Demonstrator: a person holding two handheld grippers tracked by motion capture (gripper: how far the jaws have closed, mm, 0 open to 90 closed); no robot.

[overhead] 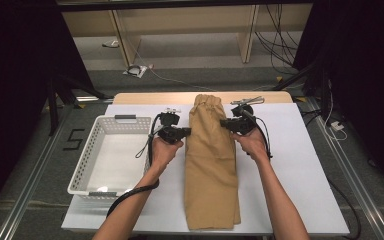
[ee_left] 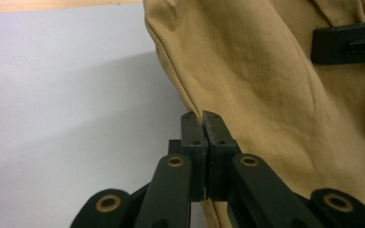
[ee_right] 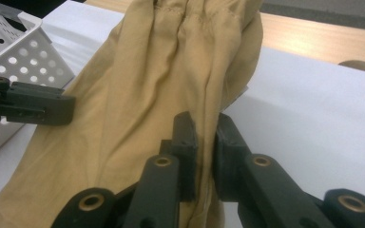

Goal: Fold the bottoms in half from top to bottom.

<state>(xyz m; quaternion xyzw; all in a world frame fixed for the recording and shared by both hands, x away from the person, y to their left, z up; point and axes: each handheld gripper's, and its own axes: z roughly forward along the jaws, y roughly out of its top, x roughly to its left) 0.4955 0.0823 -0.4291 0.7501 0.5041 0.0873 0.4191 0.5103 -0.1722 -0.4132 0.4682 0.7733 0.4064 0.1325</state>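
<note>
Tan trousers (overhead: 211,165), folded into a long strip, lie down the middle of the white table (overhead: 295,170), waistband at the far end. My left gripper (overhead: 186,132) is at their left edge near the waist; in the left gripper view (ee_left: 203,116) its jaws are shut on the fabric's edge (ee_left: 266,71). My right gripper (overhead: 224,123) is at the opposite edge. In the right gripper view (ee_right: 204,124) a fold of the cloth (ee_right: 138,95) is pinched between its pads. Each gripper's view catches the other gripper's jaw across the cloth.
A white perforated basket (overhead: 125,120) stands at the left of the table, close to my left hand, and its corner (ee_right: 24,52) is in the right gripper view. A wooden table edge (overhead: 150,97) runs along the far side. Black drapes flank both sides.
</note>
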